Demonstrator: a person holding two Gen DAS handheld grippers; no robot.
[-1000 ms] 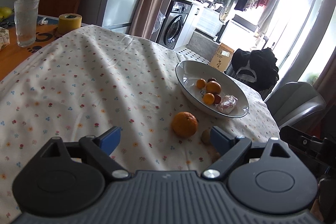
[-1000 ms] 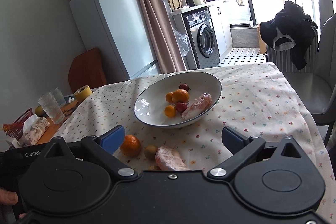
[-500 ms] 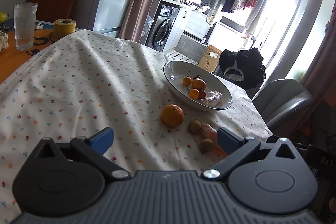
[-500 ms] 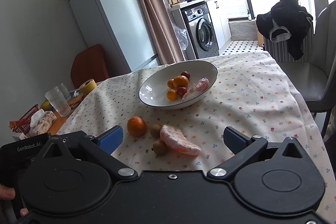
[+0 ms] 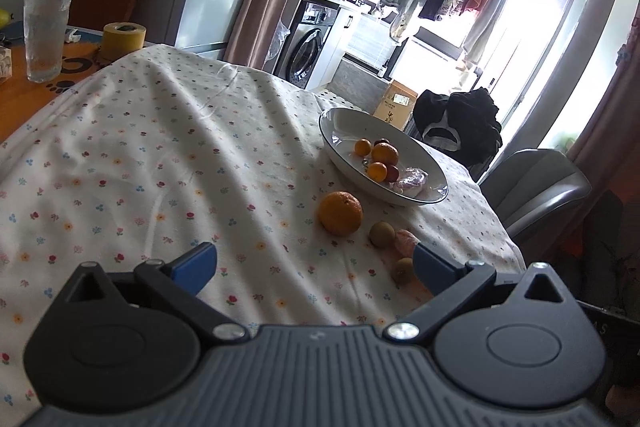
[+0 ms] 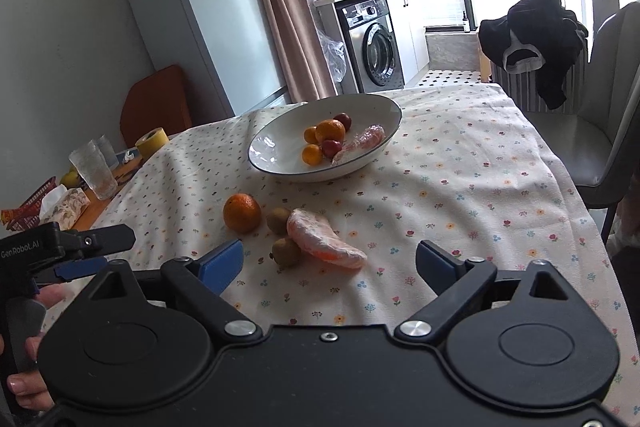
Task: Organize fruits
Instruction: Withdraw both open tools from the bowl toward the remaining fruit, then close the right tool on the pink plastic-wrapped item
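A white bowl (image 6: 276, 147) (image 5: 340, 131) on the flowered cloth holds small oranges, red fruits and a wrapped pink piece (image 6: 358, 143). In front of it on the cloth lie an orange (image 6: 241, 213) (image 5: 340, 213), two kiwis (image 6: 279, 220) (image 6: 286, 251) and a wrapped pink-orange fruit piece (image 6: 324, 241). My right gripper (image 6: 328, 263) is open and empty, hovering just short of the loose fruits. My left gripper (image 5: 314, 267) is open and empty, short and left of the orange; it also shows in the right wrist view (image 6: 86, 247).
A glass (image 5: 46, 35), a yellow tape roll (image 5: 122, 37) and a tissue pack (image 6: 64, 205) stand at the table's left end. A grey chair (image 6: 592, 131) stands right of the table. The table edge drops off at the right.
Both grippers have drawn back from the bowl, so the loose fruits now lie farther ahead and in full view. Nothing was taken hold of.
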